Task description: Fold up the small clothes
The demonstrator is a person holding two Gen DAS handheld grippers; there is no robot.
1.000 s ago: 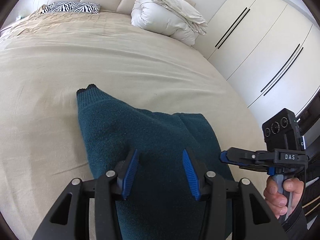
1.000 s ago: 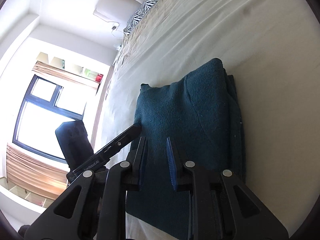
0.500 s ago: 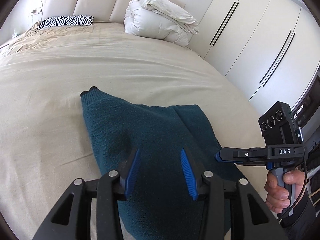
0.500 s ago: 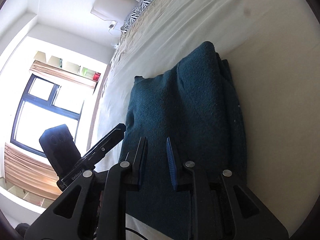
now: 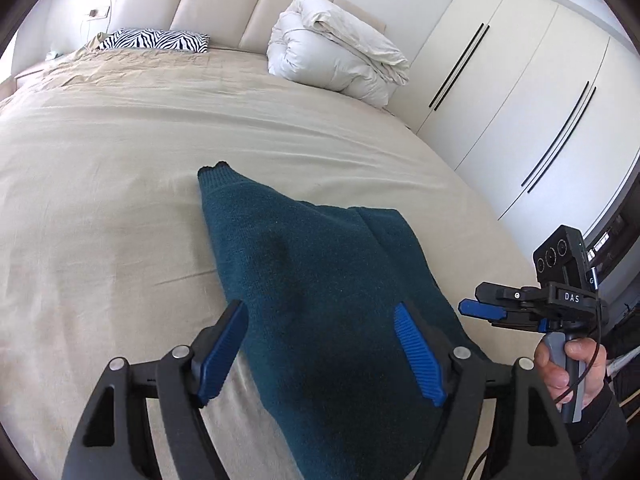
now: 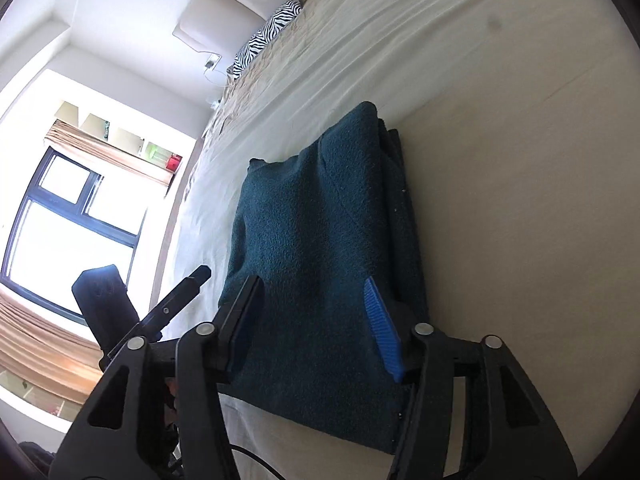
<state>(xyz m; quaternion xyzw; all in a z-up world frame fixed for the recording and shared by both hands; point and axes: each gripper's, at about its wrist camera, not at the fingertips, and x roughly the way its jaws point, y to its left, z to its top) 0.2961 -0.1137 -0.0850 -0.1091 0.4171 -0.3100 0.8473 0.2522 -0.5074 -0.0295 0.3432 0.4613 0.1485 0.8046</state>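
Looking at our two tongs, we see that both have just been opening. Our left tongs (image 5: 320, 344) were narrow a moment ago, and now the blue pads (image 5: 224, 344) stand wide apart. Our right tongs (image 6: 312, 328) were almost shut before, and now they stand wide too. Nothing is pinched in either one. The dark green sweater (image 5: 320, 280) shows between the pads, but it lies down on the bed (image 5: 100, 200) and the pads do not press on it. It is folded into a thick pile near the bed's close edge, with one ribbed corner (image 5: 216, 172) poking out toward the far pillows. It lies in the same spot as before. In the left view our right hand (image 5: 568, 364) has moved away from the sweater, and its tool now sits off to the side. On that tool we can read the white letters "DAS" (image 5: 572, 297). Far off on the bed we see a zebra pillow (image 5: 156, 40) and a rolled white blanket (image 5: 336, 52). White closet doors (image 5: 520, 92) stand at the side.
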